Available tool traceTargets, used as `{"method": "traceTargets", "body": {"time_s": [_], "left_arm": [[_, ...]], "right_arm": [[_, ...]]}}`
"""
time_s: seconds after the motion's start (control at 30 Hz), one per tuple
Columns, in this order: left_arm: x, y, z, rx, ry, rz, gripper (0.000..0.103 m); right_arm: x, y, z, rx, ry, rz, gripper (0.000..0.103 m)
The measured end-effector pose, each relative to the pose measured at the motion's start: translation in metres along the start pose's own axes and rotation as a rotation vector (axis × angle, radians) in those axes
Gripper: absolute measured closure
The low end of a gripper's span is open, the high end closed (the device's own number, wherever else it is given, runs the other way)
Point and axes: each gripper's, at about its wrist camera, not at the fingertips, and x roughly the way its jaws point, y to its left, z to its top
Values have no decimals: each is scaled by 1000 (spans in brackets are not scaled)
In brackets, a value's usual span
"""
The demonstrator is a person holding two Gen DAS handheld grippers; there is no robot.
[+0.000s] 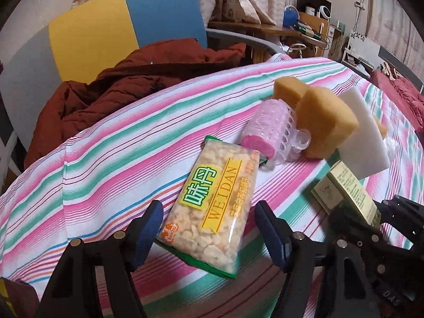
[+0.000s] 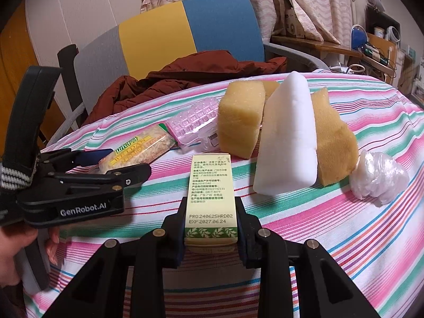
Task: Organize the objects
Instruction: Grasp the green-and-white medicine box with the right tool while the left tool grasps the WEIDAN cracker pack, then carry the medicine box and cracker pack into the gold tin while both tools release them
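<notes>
My left gripper (image 1: 208, 214) is open, its blue pads on either side of a clear WEIDAN snack bag (image 1: 212, 204) that lies on the striped cloth; the pads stand apart from the bag. The bag (image 2: 137, 152) also shows in the right wrist view with the left gripper (image 2: 116, 163) around it. My right gripper (image 2: 210, 209) is shut on a pale green printed box (image 2: 210, 193), held just above the cloth. That box (image 1: 347, 193) shows at the right of the left wrist view.
Behind lie a pink hair roller (image 1: 267, 129), yellow sponges (image 2: 239, 120), a white foam block (image 2: 288, 137) and a crumpled clear plastic wad (image 2: 379, 176). A dark red jacket (image 1: 106, 92) lies on a yellow and blue chair (image 2: 190, 29) beyond the table edge.
</notes>
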Motion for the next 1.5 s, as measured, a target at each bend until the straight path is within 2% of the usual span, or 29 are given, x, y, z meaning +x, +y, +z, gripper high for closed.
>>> {"method": "traceTargets", "body": {"time_s": [0.13,0.2,0.33,0.43,0.7,0.87,1.0,1.2,1.4,1.5], "left_arm": [[-4,-1,-10,-40,-58,20,34],[-4,-4,-9,-30,-56,36,34],[-5,0,-11,-46,-63,14,37],[-10,-8,-15,-13,-86,42,51],[-25,-26,-28,56,-142,163,53],[-47,-38,-42,74,-221,207,53],[-66,-40,-55,36,-266,204,53],[-94,-35,-76,-66,-314,161,53],[-123,-35,-101,-132,-364,117,53],[-135,-31,-113,-174,-384,105,53]], "right_arm": [[0,0,0,2,-1,2,73],[0,-1,1,4,-2,3,73],[1,1,1,-2,-2,-4,73],[1,2,1,-7,-4,-11,73],[-3,0,1,5,-24,-42,73],[-6,2,1,-10,-42,-53,73],[-10,9,1,-43,-61,-68,73],[-16,18,0,-89,-95,-90,73],[-36,32,-3,-159,-188,-99,73],[-43,39,-6,-180,-203,-100,73]]}}
